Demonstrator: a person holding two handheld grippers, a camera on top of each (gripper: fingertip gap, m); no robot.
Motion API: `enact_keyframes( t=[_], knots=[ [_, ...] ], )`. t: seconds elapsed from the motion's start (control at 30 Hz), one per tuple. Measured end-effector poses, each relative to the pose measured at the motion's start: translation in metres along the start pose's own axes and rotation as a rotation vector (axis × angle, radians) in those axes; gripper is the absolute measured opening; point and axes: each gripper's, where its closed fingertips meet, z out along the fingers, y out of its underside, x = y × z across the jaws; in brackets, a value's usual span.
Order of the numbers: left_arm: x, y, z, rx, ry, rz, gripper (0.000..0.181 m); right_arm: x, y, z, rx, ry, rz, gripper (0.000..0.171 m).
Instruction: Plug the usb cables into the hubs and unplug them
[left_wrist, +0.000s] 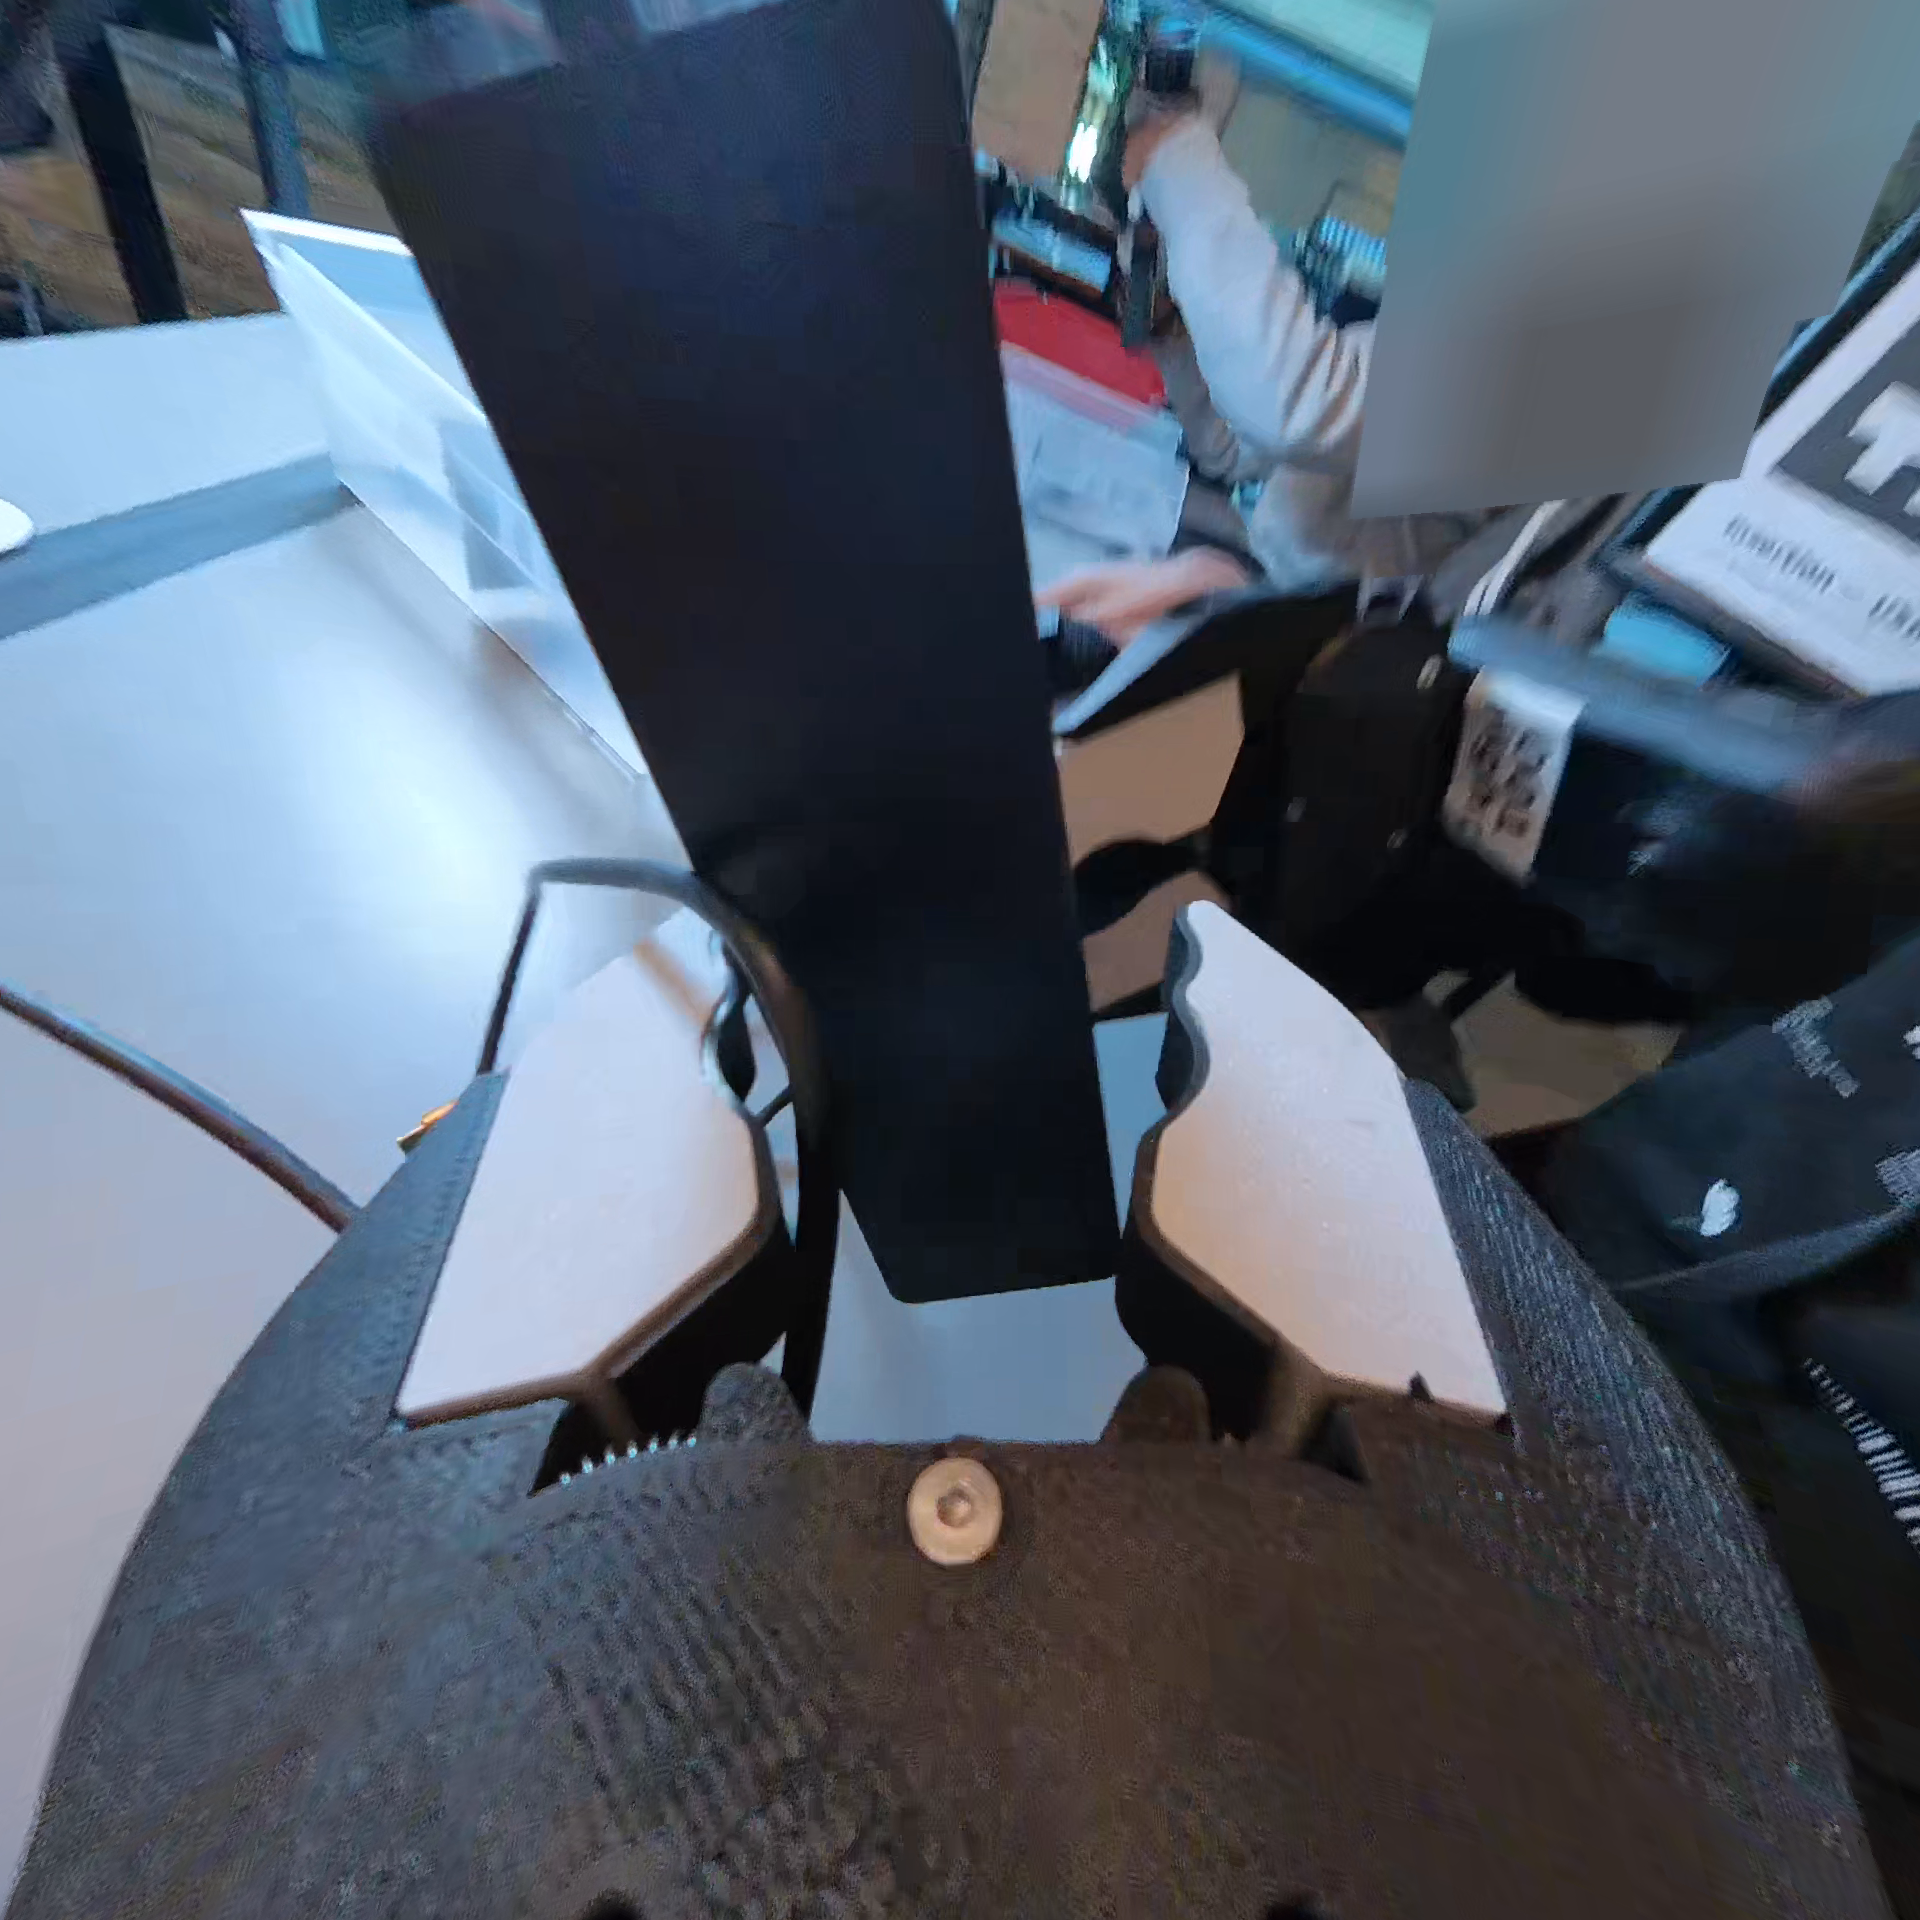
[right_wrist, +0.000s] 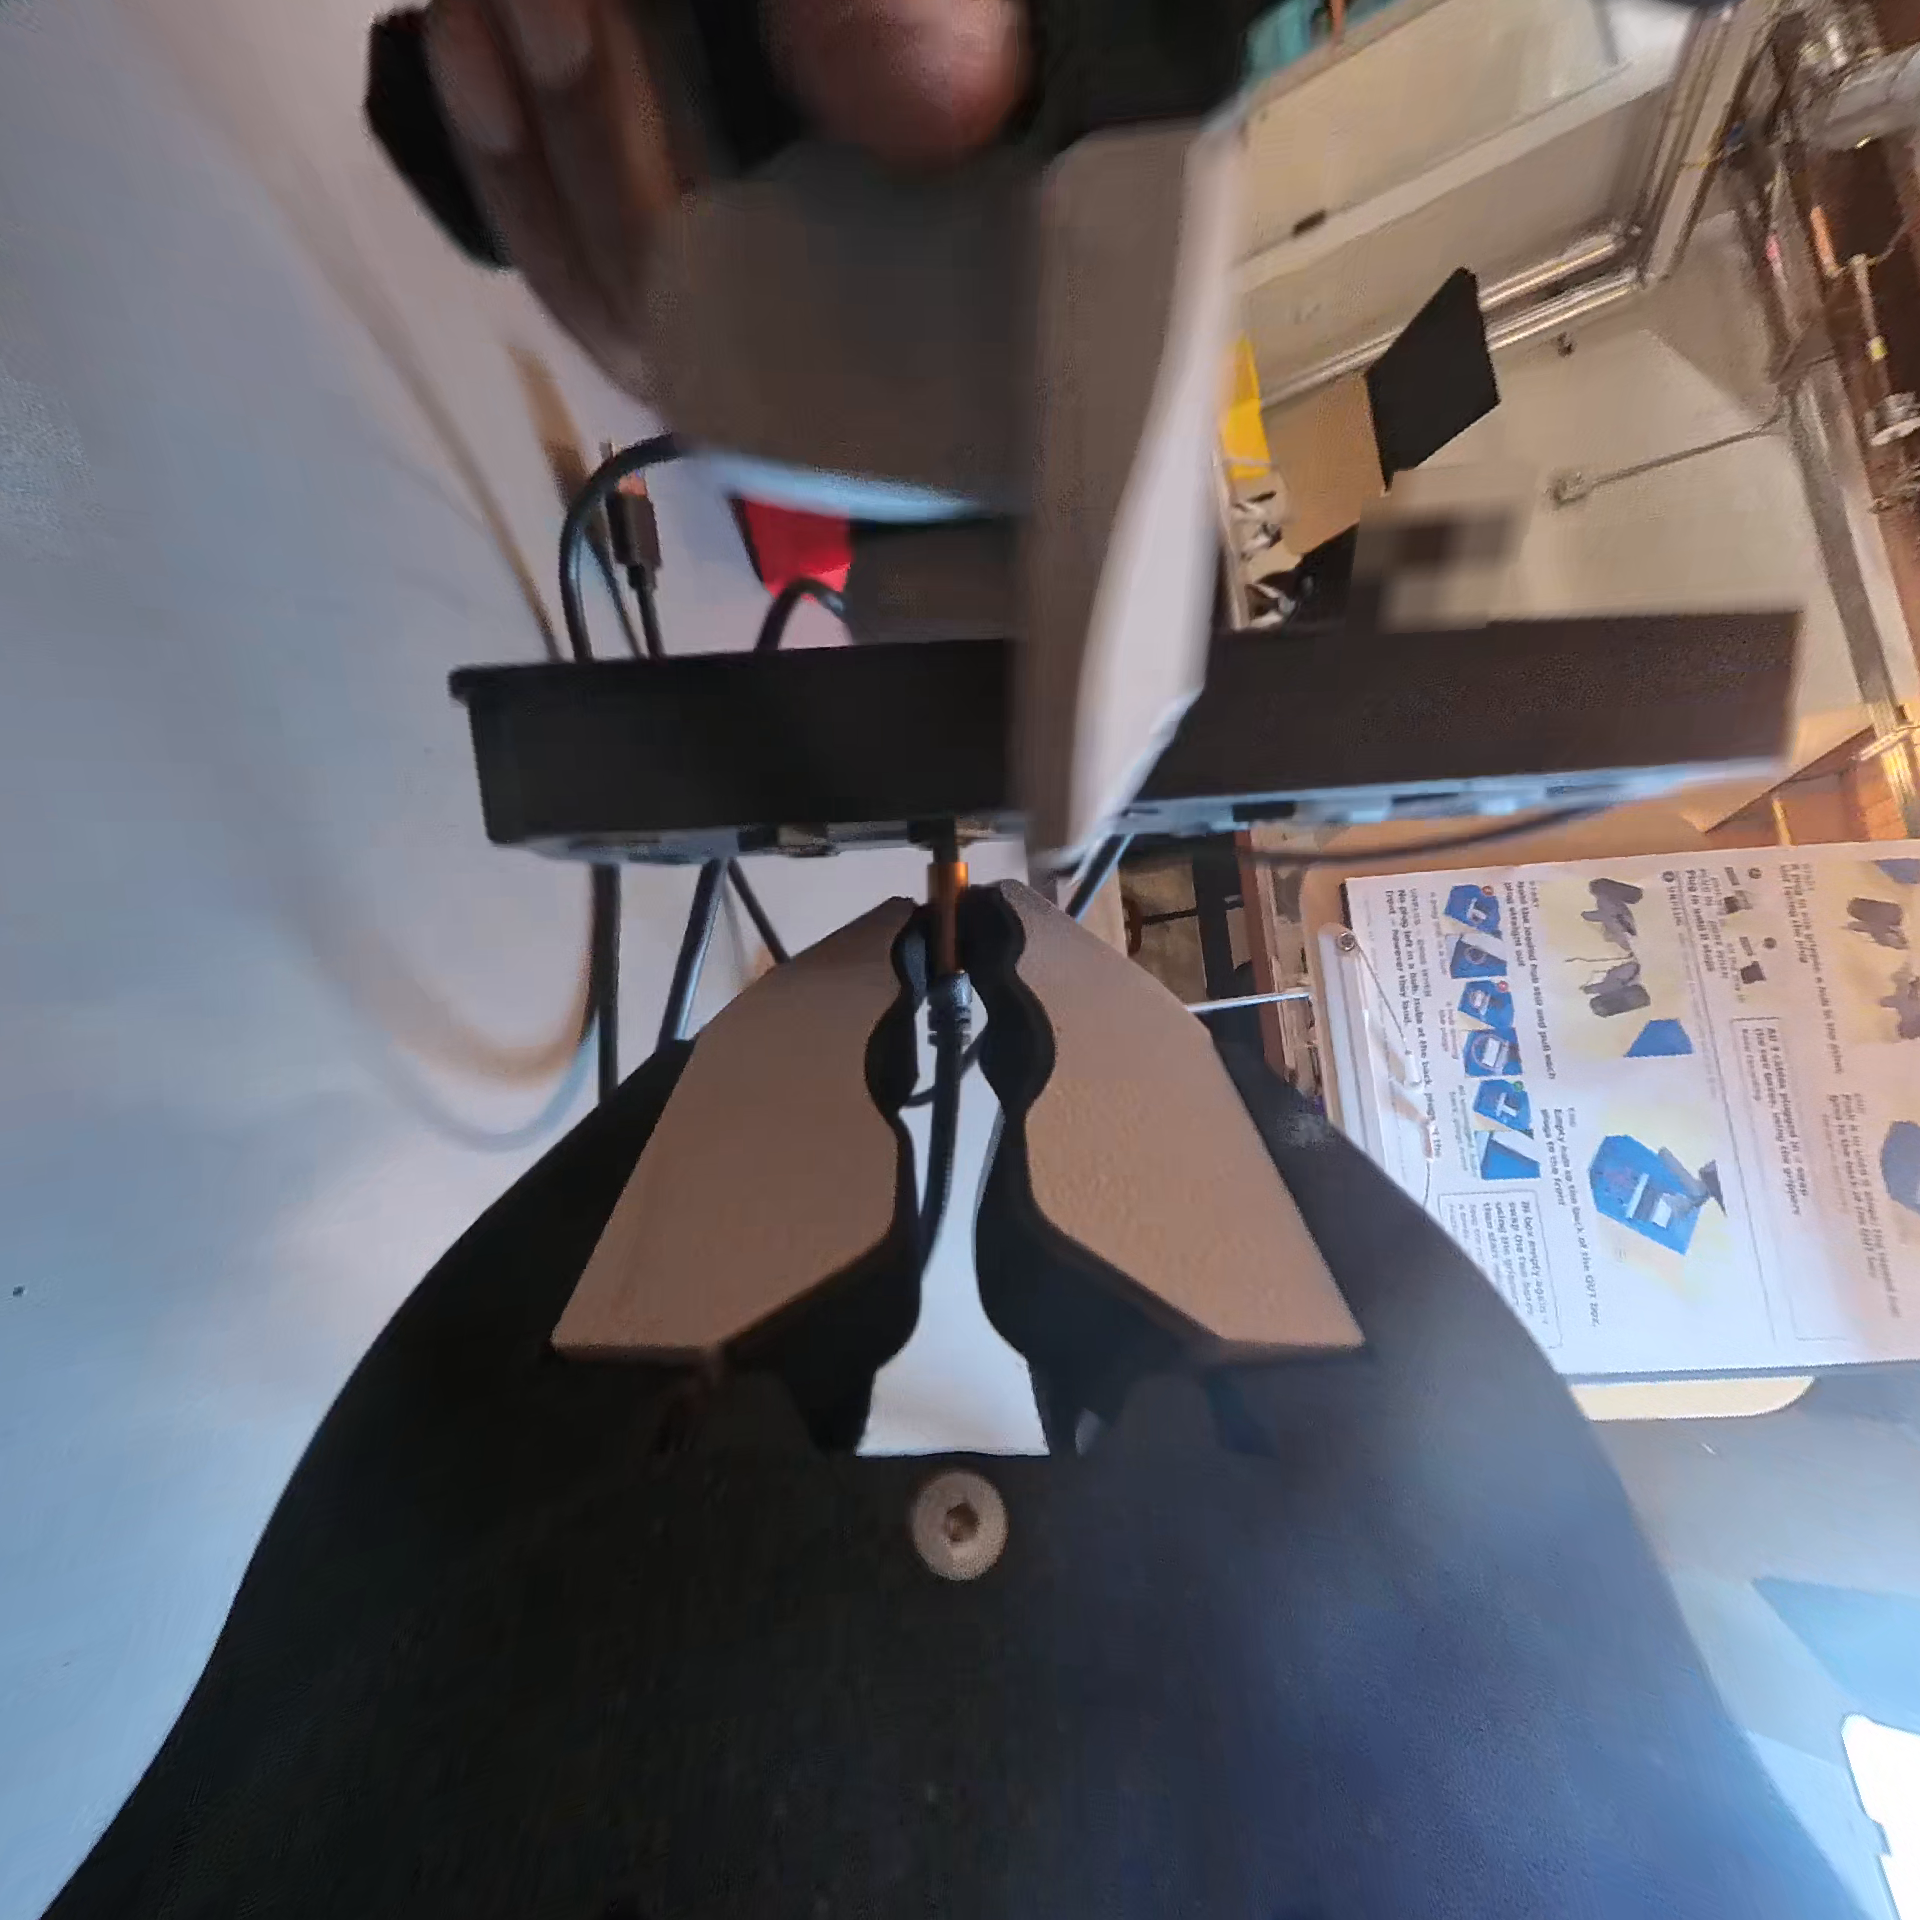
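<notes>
A long black USB hub (left_wrist: 748, 520) stands up between my left gripper's (left_wrist: 935, 935) white pads, its near end gripped between them and lifted off the table. A black cable (left_wrist: 774, 987) loops beside its left edge. In the right wrist view the hub (right_wrist: 727, 748) lies crosswise, with ports on its near face. My right gripper (right_wrist: 951, 914) is shut on a USB plug with an orange collar (right_wrist: 943, 904), whose tip meets a port (right_wrist: 940, 831) on the hub. The plug's dark cable (right_wrist: 940, 1122) runs back between the fingers. The right gripper also shows blurred in the left wrist view (left_wrist: 1558, 758).
Loose cables with plugs (right_wrist: 629, 530) lie on the white table (right_wrist: 208, 831) behind the hub, near a red thing (right_wrist: 800, 545). A clear box (left_wrist: 436, 447) stands at the left. An instruction sheet (right_wrist: 1621, 1101) lies at the right. A person (left_wrist: 1247, 332) sits beyond the table.
</notes>
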Motion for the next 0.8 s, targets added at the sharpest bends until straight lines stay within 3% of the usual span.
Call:
enact_keyframes(
  t=[0.13,0.23,0.37,0.6,0.7,0.8],
  knots=[
    [0.003,0.013,0.009,-0.115,-0.052,0.152,0.068,0.008,-0.004,-0.008,0.038,0.036,-0.029,0.008],
    [-0.016,-0.002,-0.021,-0.059,-0.105,0.109,0.067,0.029,0.031,-0.018,-0.031,0.065,-0.011,0.008],
    [-0.040,-0.024,-0.060,0.065,-0.170,0.050,0.067,0.092,0.058,-0.057,-0.040,0.234,0.121,0.008],
    [-0.036,-0.018,-0.045,0.052,-0.146,0.041,0.067,0.208,0.081,-0.128,0.015,0.556,0.292,0.008],
    [-0.033,-0.016,-0.040,0.051,-0.138,0.052,0.067,0.220,0.118,-0.131,-0.063,0.595,0.332,0.008],
    [-0.030,-0.017,-0.038,0.064,-0.119,0.039,0.067,0.198,0.184,-0.112,-0.271,0.515,0.441,0.007]
  ],
)
